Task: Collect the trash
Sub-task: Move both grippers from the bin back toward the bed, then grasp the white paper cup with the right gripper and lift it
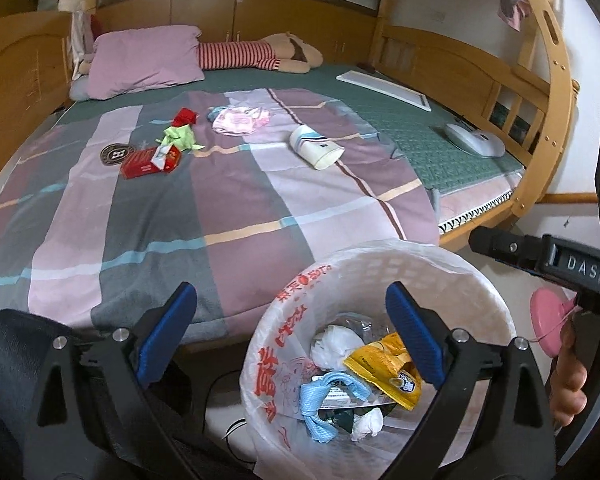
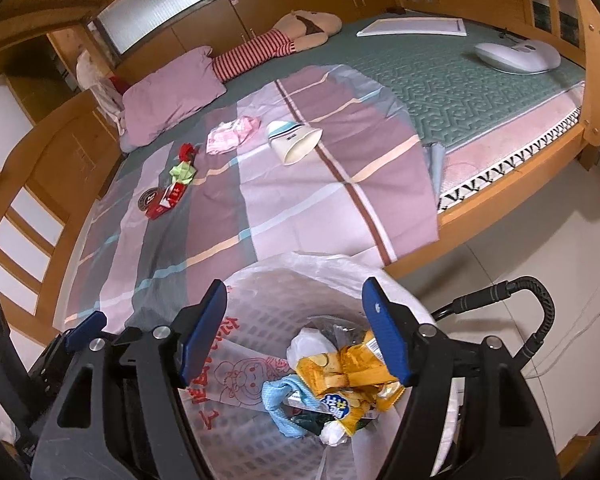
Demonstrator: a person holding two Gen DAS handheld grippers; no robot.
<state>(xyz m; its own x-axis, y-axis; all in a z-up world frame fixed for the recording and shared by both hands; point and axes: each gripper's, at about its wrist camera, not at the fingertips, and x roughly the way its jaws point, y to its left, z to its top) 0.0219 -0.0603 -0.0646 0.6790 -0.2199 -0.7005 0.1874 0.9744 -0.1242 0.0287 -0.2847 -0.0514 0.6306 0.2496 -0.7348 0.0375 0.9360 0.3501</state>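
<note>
Left wrist view shows my left gripper (image 1: pixel 292 332) gaping wide and empty beside the trash bin (image 1: pixel 480 280), my right gripper (image 2: pixel 294 332) parted, nothing pinched, over its mouth, both pitched steeply down. Yellow wrapper (image 2: pixel 340 364) sits inside. Remaining trash, red box (image 1: pixel 150 163), green scrap (image 1: pixel 179 136), paper cup (image 1: pixel 316 148), lies mid-bed toward the far edge. My worry: reaching over could knock the light bin, or the cup rolls off.

bin liner (image 1: pixel 260 364): thin translucent plastic | snack wrapper (image 1: pixel 384 372): glossy foil | bed frame (image 1: pixel 476 68): varnished wood | sheet (image 1: pixel 228 208): matt cloth
</note>
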